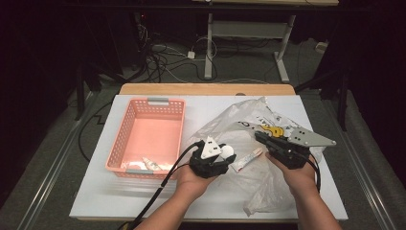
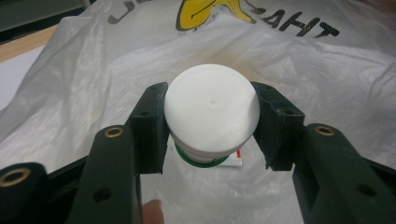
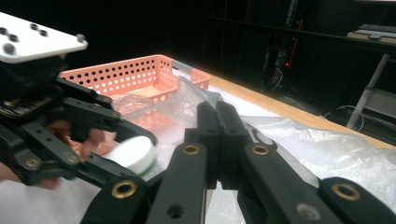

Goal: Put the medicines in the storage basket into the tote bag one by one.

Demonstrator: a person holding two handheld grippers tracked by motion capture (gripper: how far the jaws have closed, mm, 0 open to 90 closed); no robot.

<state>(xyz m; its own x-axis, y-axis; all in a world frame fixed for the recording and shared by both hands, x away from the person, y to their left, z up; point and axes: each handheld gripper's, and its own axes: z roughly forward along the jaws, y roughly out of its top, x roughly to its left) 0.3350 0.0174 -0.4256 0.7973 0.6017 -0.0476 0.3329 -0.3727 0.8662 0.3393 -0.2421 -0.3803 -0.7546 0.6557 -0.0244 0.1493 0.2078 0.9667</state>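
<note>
A white round jar with a green band (image 2: 211,107) sits between the pads of my left gripper (image 2: 210,100), which is shut on it. In the high view the jar (image 1: 228,151) and left gripper (image 1: 223,154) hang just left of a crumpled clear plastic bag (image 1: 239,120) printed with a yellow banana. My right gripper (image 1: 258,136) lies at the bag's right part. Its jaws (image 3: 215,109) are pressed together, with a fold of the bag's film pinched at their tips. The jar (image 3: 134,153) also appears in the right gripper view, to the left.
A pink perforated basket (image 1: 123,139) stands at the left of the white table, with small wrapped items (image 1: 153,164) in its near end. A small white tube with a red cap (image 1: 247,158) lies on the bag between the grippers. Cables trail off the front edge.
</note>
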